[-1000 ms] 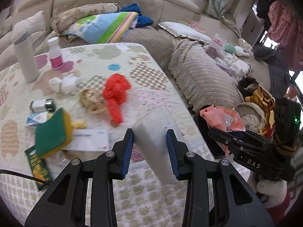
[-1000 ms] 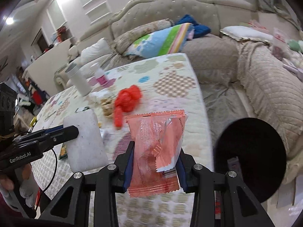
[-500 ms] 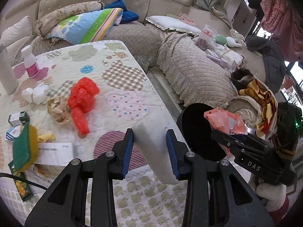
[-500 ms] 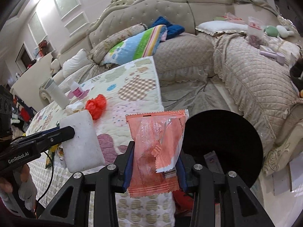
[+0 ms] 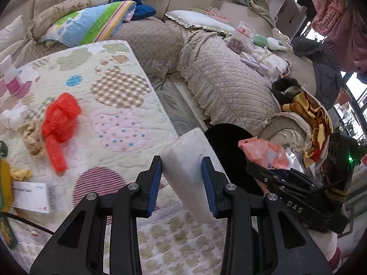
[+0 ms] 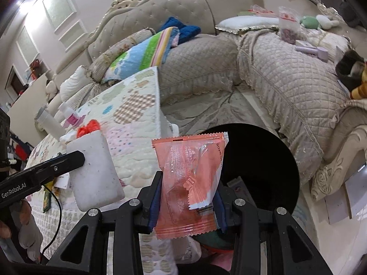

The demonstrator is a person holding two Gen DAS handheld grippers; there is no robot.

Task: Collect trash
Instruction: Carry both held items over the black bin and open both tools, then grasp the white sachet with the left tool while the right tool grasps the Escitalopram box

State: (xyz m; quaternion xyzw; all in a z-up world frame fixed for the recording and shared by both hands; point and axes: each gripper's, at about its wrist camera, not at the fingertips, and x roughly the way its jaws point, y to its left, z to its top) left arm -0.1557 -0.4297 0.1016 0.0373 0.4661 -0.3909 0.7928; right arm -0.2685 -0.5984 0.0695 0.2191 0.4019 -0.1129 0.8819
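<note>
My left gripper (image 5: 182, 178) is shut on a white foam block (image 5: 189, 160) and holds it over the table's right edge, beside a black round bin (image 5: 227, 142). My right gripper (image 6: 188, 197) is shut on an orange snack wrapper (image 6: 190, 178) and holds it just left of the bin's opening (image 6: 259, 160). The foam block also shows in the right wrist view (image 6: 94, 171). The wrapper also shows in the left wrist view (image 5: 263, 151). A red plastic bag (image 5: 59, 119), crumpled brown paper (image 5: 32, 135) and a white tissue (image 5: 12, 116) lie on the quilted table (image 5: 119, 105).
A beige quilted sofa (image 5: 229, 87) wraps around the table and bin. A pink-capped bottle (image 5: 11, 78), a paper slip (image 5: 32, 192) and a yellow-green sponge (image 5: 4, 183) sit at the table's left. Clothes (image 5: 305, 110) are piled on the sofa arm.
Both grippers moved right with their loads, from over the table to beside the black bin. The bin now fills more of both views.
</note>
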